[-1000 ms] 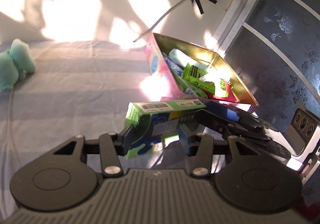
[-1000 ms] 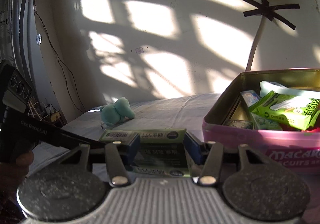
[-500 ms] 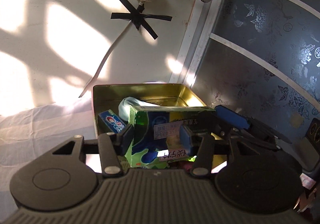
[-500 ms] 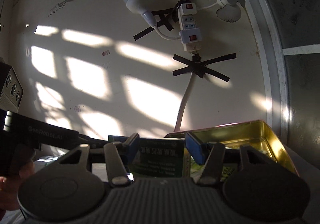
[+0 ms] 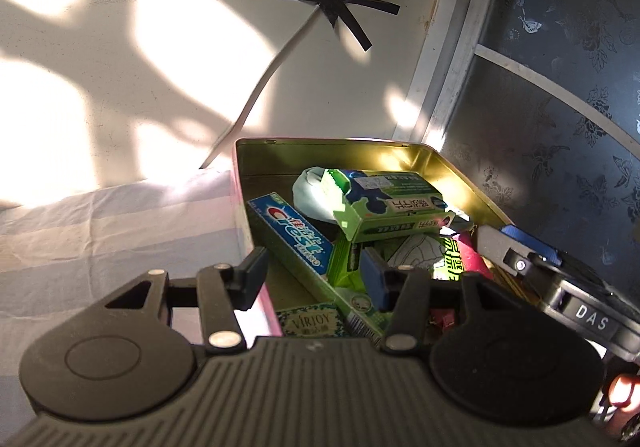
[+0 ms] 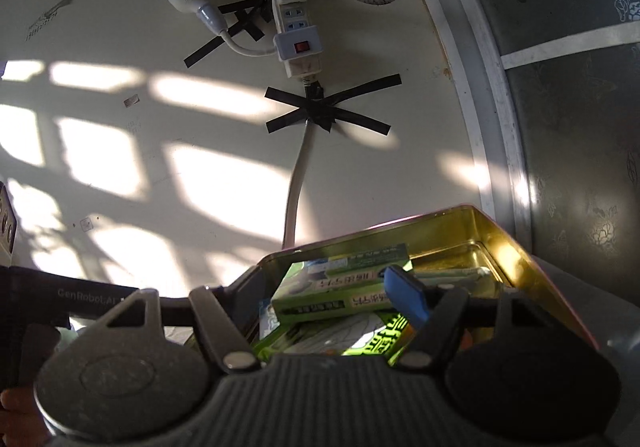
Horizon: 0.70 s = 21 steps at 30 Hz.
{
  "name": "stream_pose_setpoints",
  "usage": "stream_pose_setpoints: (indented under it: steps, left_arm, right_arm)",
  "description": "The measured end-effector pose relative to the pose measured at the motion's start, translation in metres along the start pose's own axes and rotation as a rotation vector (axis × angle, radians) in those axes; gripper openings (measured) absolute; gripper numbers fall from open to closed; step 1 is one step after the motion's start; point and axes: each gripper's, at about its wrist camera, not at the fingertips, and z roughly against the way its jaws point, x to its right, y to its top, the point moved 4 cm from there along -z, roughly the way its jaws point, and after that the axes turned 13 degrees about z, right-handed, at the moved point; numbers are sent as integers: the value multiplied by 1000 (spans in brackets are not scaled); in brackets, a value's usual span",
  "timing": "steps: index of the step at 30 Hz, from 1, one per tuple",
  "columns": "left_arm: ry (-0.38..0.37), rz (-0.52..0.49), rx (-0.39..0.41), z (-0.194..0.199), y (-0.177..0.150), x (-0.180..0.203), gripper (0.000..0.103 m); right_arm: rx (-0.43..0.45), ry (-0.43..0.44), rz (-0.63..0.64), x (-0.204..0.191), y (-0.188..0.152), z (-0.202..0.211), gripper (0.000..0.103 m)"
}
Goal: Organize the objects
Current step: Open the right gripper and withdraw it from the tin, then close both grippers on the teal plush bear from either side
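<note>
A gold-lined tin with pink outside (image 5: 448,163) stands on the bed by the wall, also in the right wrist view (image 6: 496,235). The green toothpaste box (image 5: 392,203) lies inside on top of the other items, tilted; it also shows in the right wrist view (image 6: 344,291). A blue Crest box (image 5: 296,235) lies beside it. My left gripper (image 5: 314,275) is open and empty over the tin's near-left corner. My right gripper (image 6: 328,293) is open and empty just above the green box.
The tin also holds a pale cloth bundle (image 5: 312,195), a Virjoy packet (image 5: 312,323) and green packets (image 6: 380,335). A power strip (image 6: 296,27) and cable are taped to the wall. A dark patterned panel (image 5: 560,87) stands right of the tin. Striped bedsheet (image 5: 100,231) lies left.
Both grippers carried the green box from the bed up over the tin, then opened. The box now lies inside the tin on top of the other items.
</note>
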Motion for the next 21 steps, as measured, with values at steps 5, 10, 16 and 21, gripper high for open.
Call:
stream_pose_setpoints:
  steps: [5,10,16,21]
  left_arm:
    - [80,3,39,33,-12,-35,54]
    - [244,48,22,56,-33,-96,54]
    - [380,186,34,94,-65,-189,54]
    - [570,325,117,135,-78,-272,53]
  right_arm:
    - [-3,79,62,-47,2,0,70]
    - [-38,196,113,-106,-2,-5,70]
    - [-164,342,219,-184,-32,-24,69]
    - [-320,465,257,-246,-58,-50,68]
